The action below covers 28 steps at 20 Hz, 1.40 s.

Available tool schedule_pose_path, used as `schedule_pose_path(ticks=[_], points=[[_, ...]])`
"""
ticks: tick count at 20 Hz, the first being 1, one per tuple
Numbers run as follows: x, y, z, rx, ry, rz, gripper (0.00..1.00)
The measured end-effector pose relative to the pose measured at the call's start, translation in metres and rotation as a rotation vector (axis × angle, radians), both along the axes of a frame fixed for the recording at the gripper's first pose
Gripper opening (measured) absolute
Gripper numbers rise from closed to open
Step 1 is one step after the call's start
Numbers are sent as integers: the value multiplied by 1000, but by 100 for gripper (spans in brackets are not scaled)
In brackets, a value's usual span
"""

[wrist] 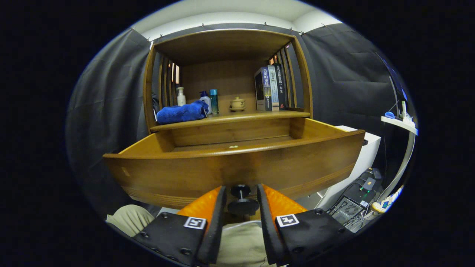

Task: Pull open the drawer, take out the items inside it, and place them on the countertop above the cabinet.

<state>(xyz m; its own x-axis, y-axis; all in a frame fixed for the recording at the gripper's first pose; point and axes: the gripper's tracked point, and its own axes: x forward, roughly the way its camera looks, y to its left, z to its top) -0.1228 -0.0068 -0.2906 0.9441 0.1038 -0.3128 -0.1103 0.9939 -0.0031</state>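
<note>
Your wooden drawer [237, 168] is pulled open; the orange fingers [207, 202] stand narrow around its black knob [242, 202], not pressing; now release and reach inside

Lab booth: black cloth walls [345, 78] behind wooden cabinet [226, 74]; computer gear and cables [352, 204] right of it.

Dark cloth walls [345, 74] under a white ceiling [230, 11]; white shelf [399, 124] at right.
</note>
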Motion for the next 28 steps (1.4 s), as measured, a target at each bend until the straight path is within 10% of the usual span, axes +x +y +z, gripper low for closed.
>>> schedule_pose_path(ticks=[4,16,28], points=[[1,13,17,-30,-7,25,100],[53,28,108,29,-74,54,99],[149,37,100,-9,146,50,99]])
